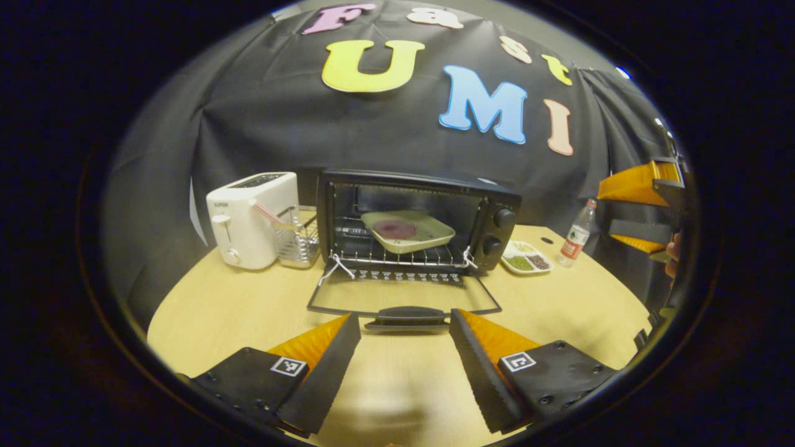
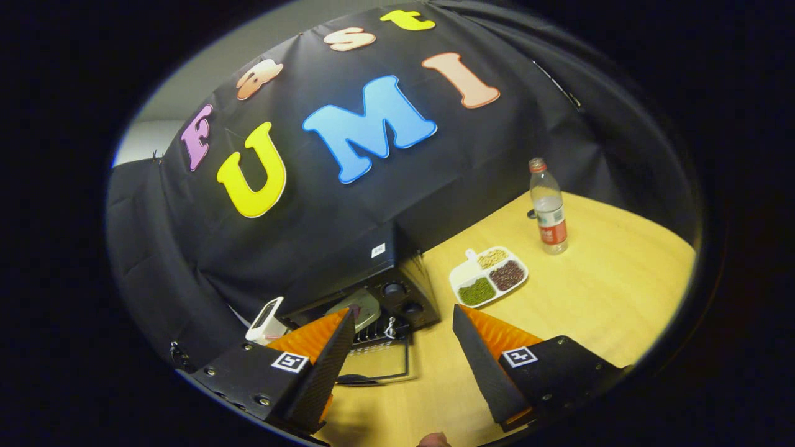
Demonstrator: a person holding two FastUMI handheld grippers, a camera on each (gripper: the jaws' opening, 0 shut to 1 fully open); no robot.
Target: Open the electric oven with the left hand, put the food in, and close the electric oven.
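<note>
A black electric oven (image 1: 490,205) stands at the back of the table with its glass door (image 1: 404,298) folded down flat. On its wire rack sits a pale square plate (image 1: 407,231) with a dark red round of food in it. My left gripper (image 1: 405,320) is open just in front of the door's black handle (image 1: 410,313), nothing between its fingers. My right gripper (image 2: 404,316) is open, raised high to the right of the oven (image 2: 372,279); the left gripper view catches it (image 1: 640,208) at the far right, held by a hand.
A white toaster (image 1: 251,218) and a wire basket (image 1: 298,239) stand left of the oven. A divided dish of beans (image 1: 526,257), (image 2: 489,275) and a water bottle (image 1: 576,234), (image 2: 548,208) stand to its right. Bare wooden table (image 1: 248,310) lies in front.
</note>
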